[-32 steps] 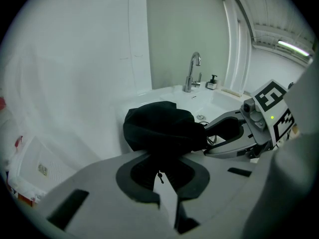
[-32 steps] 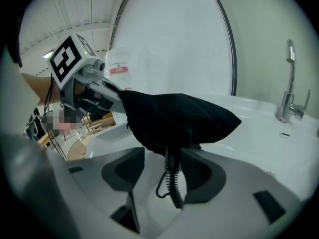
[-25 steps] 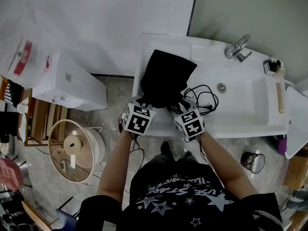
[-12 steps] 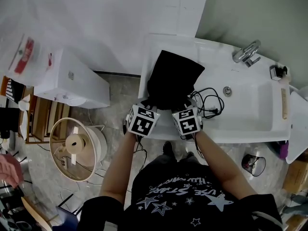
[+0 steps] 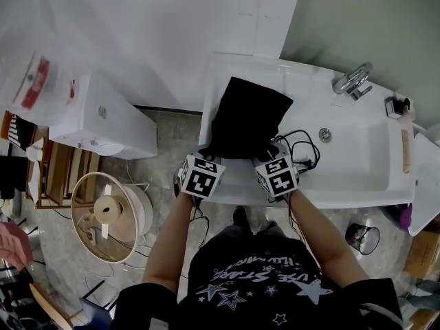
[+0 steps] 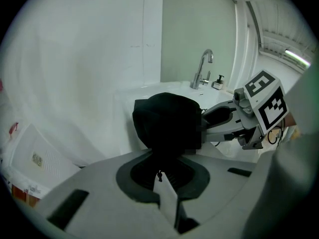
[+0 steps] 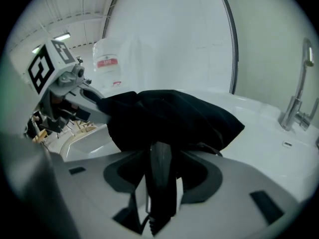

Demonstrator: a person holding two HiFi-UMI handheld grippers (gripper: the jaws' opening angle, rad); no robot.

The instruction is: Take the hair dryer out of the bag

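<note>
Right gripper view: our right tongs (image 7: 162, 172) have just been closing on the hair dryer (image 7: 160, 156) handle. Our left tongs (image 6: 159, 176) pinch the bag (image 6: 167, 121); dryer body looks still inside.

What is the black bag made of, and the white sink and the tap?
The black bag looks like soft matte cloth: it folds, slumps and shows no shine. The white sink is smooth and glossy, probably ceramic, though it could be plastic. The tap looks like polished metal, silvery with bright glints.
</note>
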